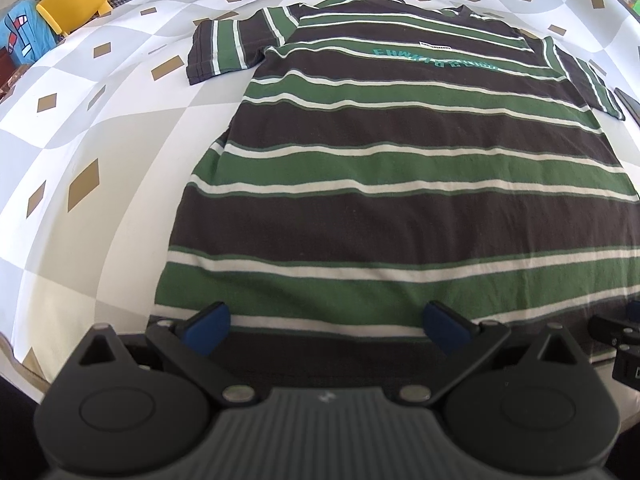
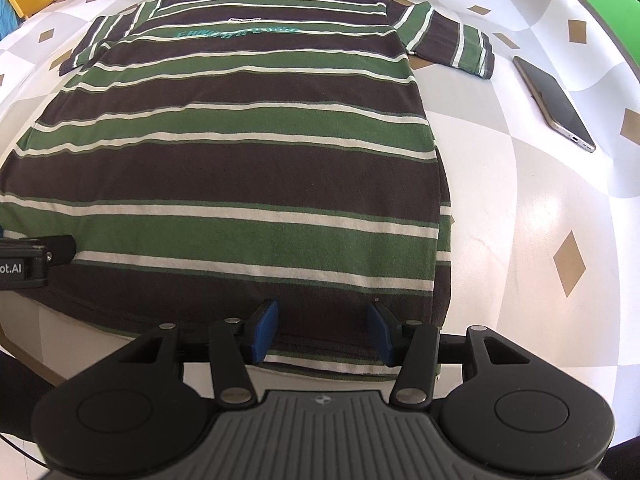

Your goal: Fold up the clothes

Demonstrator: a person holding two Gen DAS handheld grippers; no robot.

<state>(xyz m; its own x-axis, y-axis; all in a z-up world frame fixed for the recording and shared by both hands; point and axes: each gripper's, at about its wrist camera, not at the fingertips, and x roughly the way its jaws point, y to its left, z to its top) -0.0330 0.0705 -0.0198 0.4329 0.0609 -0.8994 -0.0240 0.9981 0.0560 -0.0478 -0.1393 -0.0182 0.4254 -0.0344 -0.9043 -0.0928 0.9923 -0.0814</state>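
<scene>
Two tools hover open and empty over the striped T-shirt's (image 1: 400,184) bottom hem: left tool (image 1: 326,326), right tool (image 2: 324,330); next, I pinch that hem and fold upward.

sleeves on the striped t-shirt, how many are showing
2. On the green, brown and white striped cotton t-shirt, one short sleeve spreads out at the far right and the other short sleeve at the far left. Neither is folded in yet.
</scene>
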